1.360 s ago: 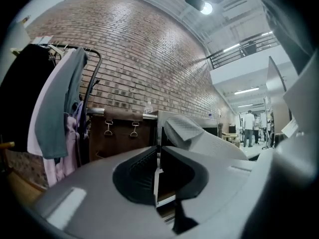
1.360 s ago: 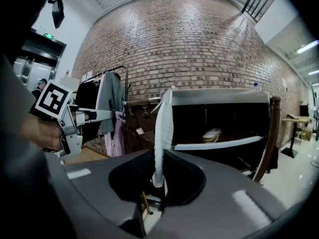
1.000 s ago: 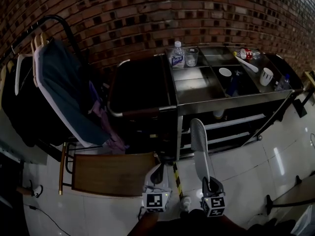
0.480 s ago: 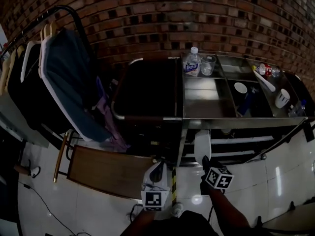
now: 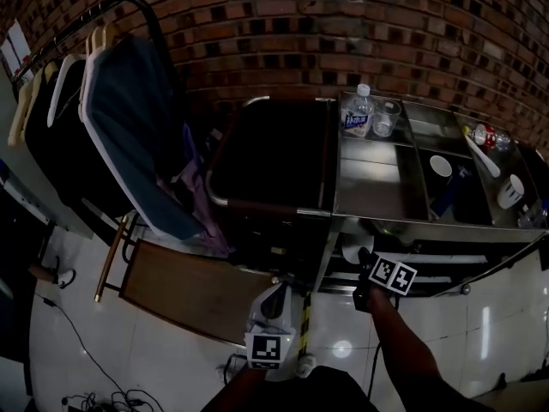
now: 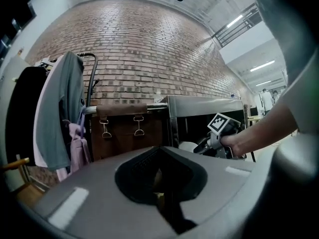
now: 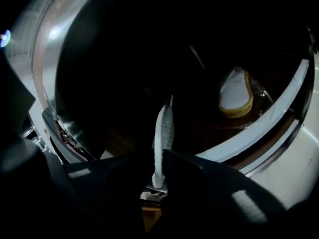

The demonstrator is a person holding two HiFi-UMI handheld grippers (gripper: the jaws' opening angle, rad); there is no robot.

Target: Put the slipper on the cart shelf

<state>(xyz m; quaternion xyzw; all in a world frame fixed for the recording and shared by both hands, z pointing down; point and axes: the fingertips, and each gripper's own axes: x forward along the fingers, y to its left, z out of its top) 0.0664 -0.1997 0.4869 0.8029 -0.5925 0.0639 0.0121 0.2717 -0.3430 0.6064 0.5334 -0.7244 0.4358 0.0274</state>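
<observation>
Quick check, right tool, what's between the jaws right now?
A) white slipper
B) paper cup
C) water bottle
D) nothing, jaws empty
A: the right gripper view shows the right tool clamped on a thin white slipper, seen edge-on and sticking out past the jaw tips.

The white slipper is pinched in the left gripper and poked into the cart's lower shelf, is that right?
Not quite. It is the right gripper, not the left one, that pinches the white slipper edge-on between its jaws. The rest holds: the slipper is poked into the cart's lower shelf. The right gripper view shows this.
</observation>
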